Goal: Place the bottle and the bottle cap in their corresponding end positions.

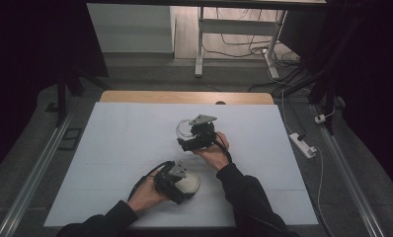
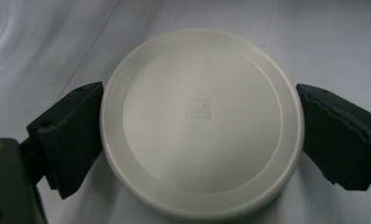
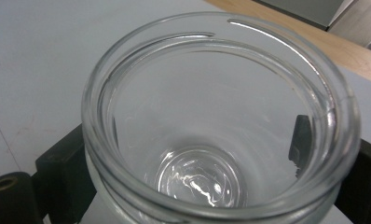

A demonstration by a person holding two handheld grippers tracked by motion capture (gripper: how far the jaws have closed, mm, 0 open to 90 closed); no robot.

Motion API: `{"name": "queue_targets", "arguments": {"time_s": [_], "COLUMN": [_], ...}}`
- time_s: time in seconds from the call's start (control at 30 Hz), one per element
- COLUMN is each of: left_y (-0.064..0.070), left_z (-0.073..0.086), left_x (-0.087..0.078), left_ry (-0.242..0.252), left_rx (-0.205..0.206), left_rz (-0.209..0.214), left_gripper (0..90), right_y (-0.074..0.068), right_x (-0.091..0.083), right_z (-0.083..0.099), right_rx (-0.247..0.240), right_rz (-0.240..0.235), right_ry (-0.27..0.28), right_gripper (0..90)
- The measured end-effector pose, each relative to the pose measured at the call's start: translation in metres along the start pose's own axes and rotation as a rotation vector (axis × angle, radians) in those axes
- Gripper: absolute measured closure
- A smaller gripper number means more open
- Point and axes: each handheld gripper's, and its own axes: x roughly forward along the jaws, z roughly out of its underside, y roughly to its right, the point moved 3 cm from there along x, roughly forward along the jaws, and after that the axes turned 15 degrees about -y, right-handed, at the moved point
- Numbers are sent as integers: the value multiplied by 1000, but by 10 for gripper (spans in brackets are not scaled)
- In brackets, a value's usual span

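Note:
A white round lid (image 2: 202,121) lies flat on the white table cover, and my left gripper (image 2: 201,109) is shut on it, one black jaw against each side of its rim. In the high view that lid (image 1: 191,181) is at the near middle of the table, with the left gripper (image 1: 184,183) over it. My right gripper (image 3: 214,168) is shut on a clear glass jar (image 3: 216,126) whose open mouth faces the camera; it is empty. In the high view the right gripper (image 1: 188,136) holds the jar (image 1: 183,129) at the table's centre, above and beyond the lid.
The white cover (image 1: 120,148) spans most of the table, and a wooden strip (image 1: 184,97) shows along the far edge. A power strip (image 1: 303,144) and cables lie on the floor at the right. Metal rails run along both sides.

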Motion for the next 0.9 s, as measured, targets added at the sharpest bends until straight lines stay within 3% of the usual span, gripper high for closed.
{"name": "queue_targets", "arguments": {"time_s": [0.23, 0.43, 0.9], "left_y": [1, -2, -5], "left_z": [0, 1, 12], "left_x": [-1, -5, -22], "left_ry": [12, 75, 139], "left_rx": [15, -31, -87], "left_rz": [6, 34, 65], "left_gripper": [0, 0, 0], "right_y": [3, 3, 2], "right_x": [1, 2, -7], "right_z": [2, 3, 14], "right_rx": [26, 15, 14], "right_rz": [-22, -40, -62], "right_ry": [-2, -8, -15], "right_gripper": [53, 9, 0]}}
